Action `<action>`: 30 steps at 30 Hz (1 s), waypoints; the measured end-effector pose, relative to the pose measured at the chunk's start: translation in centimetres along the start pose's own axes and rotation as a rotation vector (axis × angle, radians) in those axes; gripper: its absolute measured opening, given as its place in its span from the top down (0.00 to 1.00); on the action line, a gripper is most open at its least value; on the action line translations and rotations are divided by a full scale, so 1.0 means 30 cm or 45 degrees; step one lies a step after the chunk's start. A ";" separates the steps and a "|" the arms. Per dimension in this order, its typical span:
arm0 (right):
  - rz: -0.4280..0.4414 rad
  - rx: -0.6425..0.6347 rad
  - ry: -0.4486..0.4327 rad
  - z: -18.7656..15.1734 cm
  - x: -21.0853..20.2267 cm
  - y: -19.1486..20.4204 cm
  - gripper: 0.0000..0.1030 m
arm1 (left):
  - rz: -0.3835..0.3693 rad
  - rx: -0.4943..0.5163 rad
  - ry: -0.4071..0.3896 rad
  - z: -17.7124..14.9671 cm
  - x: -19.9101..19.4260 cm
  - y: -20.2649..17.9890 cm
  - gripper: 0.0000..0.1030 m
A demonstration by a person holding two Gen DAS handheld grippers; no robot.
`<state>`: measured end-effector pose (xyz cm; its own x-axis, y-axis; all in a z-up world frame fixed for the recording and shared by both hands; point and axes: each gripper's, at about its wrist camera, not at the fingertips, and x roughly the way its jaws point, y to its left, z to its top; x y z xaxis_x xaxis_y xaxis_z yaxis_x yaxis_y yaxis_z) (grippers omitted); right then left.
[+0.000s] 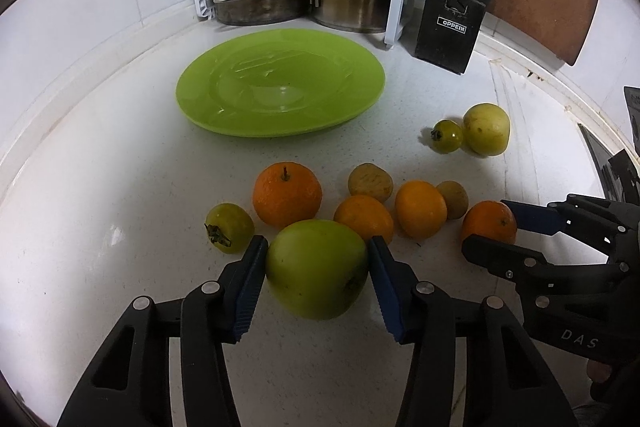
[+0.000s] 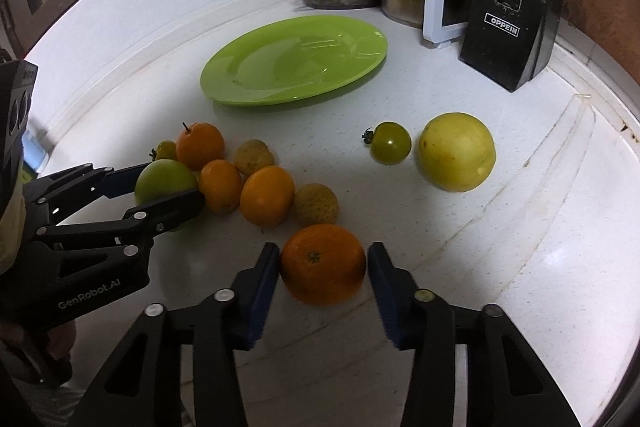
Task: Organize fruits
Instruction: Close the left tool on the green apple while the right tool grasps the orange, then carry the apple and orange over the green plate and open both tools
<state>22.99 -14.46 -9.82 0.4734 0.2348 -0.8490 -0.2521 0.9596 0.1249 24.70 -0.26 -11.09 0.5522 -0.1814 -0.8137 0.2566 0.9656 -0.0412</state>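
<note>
Soft overhead light glares on the green plate [image 1: 280, 83]. Around it the fisheye bends the countertop [image 1: 100, 187] (corners go black). Focus stays sharp throughout.

Lime-green plate [image 1: 280, 83]; orange tangerine [image 2: 323, 264]; green apple [image 1: 316, 269] (blue-padded black fingers [image 1: 248, 287]).
</note>
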 end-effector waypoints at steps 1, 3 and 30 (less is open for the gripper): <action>-0.001 -0.003 -0.001 0.000 0.000 0.001 0.56 | 0.000 0.001 -0.001 0.000 0.000 0.000 0.51; -0.002 -0.006 -0.003 -0.001 0.000 0.001 0.56 | 0.000 0.001 -0.003 -0.002 -0.001 -0.001 0.51; 0.043 -0.079 -0.236 0.129 -0.126 0.064 0.57 | 0.002 -0.004 -0.192 0.100 -0.158 0.050 0.51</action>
<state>23.97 -12.91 -4.38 0.6096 0.2968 -0.7350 -0.3194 0.9406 0.1150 24.85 1.50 -5.55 0.6657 -0.2055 -0.7174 0.2533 0.9665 -0.0418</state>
